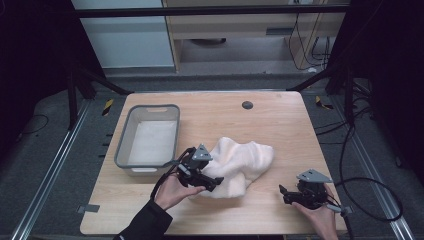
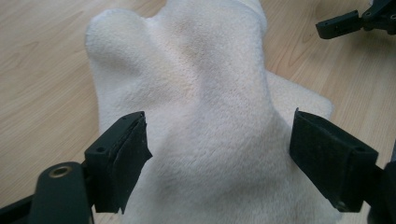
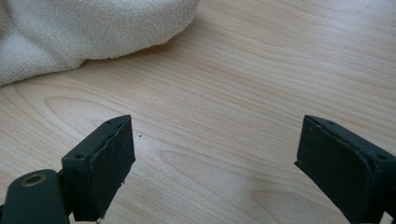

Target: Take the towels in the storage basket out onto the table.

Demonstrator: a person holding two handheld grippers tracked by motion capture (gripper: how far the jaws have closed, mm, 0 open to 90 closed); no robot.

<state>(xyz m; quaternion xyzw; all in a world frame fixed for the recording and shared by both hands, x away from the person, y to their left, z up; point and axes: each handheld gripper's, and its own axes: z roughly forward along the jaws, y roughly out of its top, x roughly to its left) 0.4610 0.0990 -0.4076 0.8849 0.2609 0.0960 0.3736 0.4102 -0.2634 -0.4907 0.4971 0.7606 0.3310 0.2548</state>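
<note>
well, the towel [image 1: 239, 166] lies crumpled near the middle of the counter [image 1: 280, 125], just at 3 o'clock of the grey tub [image 1: 124, 145], which stands toward 9 o'clock. the left gripper [image 1: 216, 182] sits at the towel's 8 o'clock edge, its fingers [image 2: 122, 161] spread wide with the fluffy cloth bunched between them, the pads not pinching it. the right gripper [image 1: 283, 194] rests at about 4 o'clock on the counter, well apart from the towel, its fingers [image 3: 103, 165] also wide open over bare wood, holding nothing.
</note>
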